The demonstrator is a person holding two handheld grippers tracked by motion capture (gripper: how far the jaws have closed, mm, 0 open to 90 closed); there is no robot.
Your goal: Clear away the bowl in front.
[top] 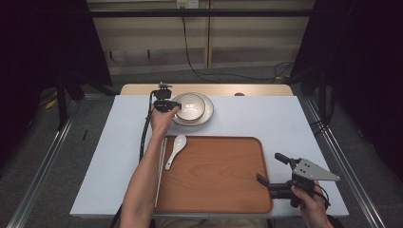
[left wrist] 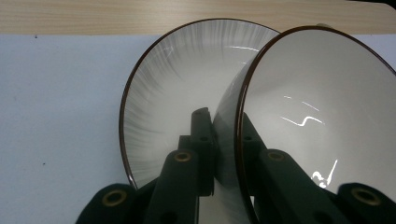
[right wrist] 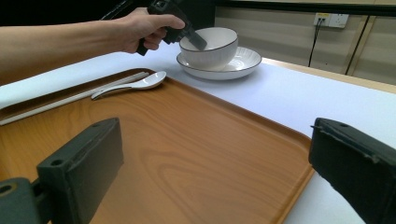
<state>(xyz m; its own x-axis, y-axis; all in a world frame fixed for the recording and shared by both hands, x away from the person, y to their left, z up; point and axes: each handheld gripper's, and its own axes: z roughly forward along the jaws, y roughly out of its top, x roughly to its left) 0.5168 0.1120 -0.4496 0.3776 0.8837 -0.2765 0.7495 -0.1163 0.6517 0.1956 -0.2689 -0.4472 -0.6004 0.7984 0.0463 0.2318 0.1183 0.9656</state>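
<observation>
a white-covered worktop (top: 266, 118) with a pale wooden far edge carries everything, and the person's forearms reach in from the near side.

a large rectangular orange-brown wooden tray (top: 218, 175) lies near the middle, its broad centre bare, likely left free to receive the dishes.

beyond the tray's far left corner sits a shallow white plate with a thin brown rim (top: 207, 112), directly on the worktop. a deep white bowl with a dark brown rim (top: 190, 105) rests on it. in the left gripper view the bowl leans off level against the plate, which suggests it is being tipped up to lift away.

a pair of long pale chopsticks (top: 160, 171) lies along the tray's left edge, and just beside them a white ceramic soup spoon (top: 175, 149), bowl end far, handle near. both look set aside as a finished place setting.

the left tongs (left wrist: 224, 140) are clenched on the bowl's wall at its left side, one jaw inside and one outside, a pinch that suits a thin rim.

the right tongs (top: 273, 168) hover at the tray's near right corner, released with the jaws wide apart and nothing between them, apparently waiting clear of the work.
</observation>
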